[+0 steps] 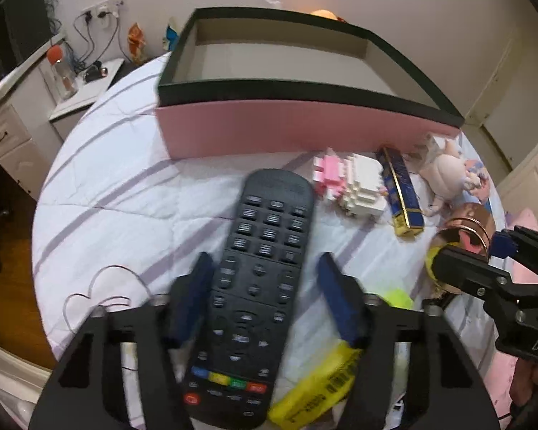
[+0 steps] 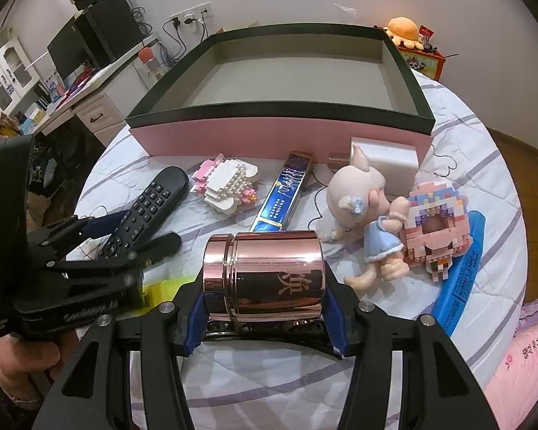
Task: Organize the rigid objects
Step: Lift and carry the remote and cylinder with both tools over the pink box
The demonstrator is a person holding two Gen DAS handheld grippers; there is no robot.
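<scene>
Remote point(image 1: 262, 286) lies between left gripper point(image 1: 265, 297) pads, long axis toward 12 o'clock at box point(image 1: 305, 129); jaws apart, gap showing at the right pad. Right gripper point(image 2: 265, 308) clamps tin point(image 2: 265, 279) crosswise, box again at 12, both hands about equally near.

Remote point(image 2: 150, 208) left of canister point(image 2: 269, 279); box point(image 2: 279, 136) behind.

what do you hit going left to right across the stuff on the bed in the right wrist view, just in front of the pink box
remote control → white and pink brick model → long blue box → big-headed doll → pink brick frame → blue packet
</scene>
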